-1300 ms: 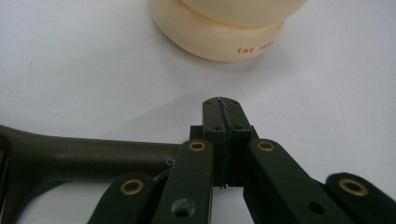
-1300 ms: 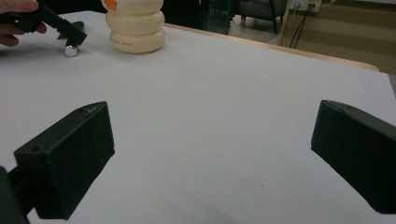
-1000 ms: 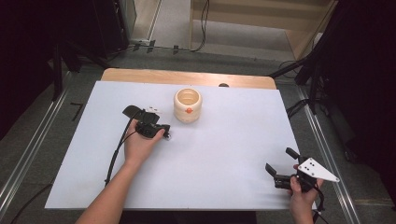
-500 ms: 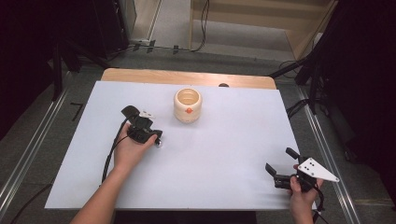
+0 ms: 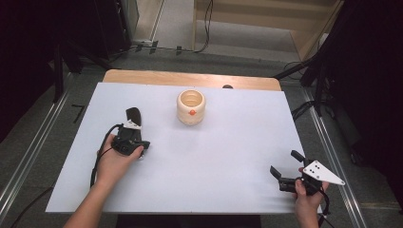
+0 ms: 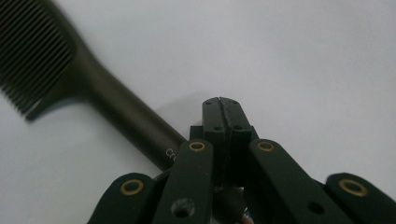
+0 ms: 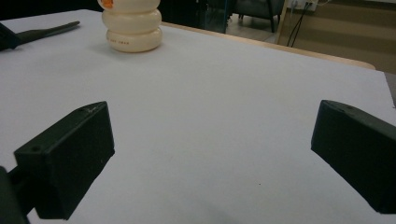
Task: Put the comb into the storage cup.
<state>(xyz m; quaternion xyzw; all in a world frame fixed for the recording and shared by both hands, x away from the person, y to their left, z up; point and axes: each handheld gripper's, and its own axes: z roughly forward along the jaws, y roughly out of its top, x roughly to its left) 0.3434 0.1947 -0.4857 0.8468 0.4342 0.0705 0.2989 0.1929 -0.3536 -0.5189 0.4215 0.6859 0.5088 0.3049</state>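
Comb: a dark comb (image 6: 93, 93) lies flat on the white table (image 5: 228, 156); its handle runs under the left tool (image 6: 223, 105), touching or just under the jaw linkage, and its teeth point away to the upper left in the left gripper view.
Left tool: jaws pressed together, tips meeting with nothing between them; the comb lies beside and beneath them, not clamped.
High view: shows the left tool (image 5: 130, 137) in a hand at the left of the table, with the comb's dark end (image 5: 134, 115) sticking out just beyond it, toward the far edge.
Right tool: jaws wide apart in the right gripper view, bare table between them; in the high view the right tool (image 5: 287, 171) sits near the table's near right corner, well apart from the comb.
Jar: a cream ribbed jar (image 5: 190, 106) stands upright, beyond and to the right of the left tool; the right gripper view shows its base (image 7: 133, 32) far off.
Open room: wide bare table between the two tools; the left tool is well in from the table's left edge.
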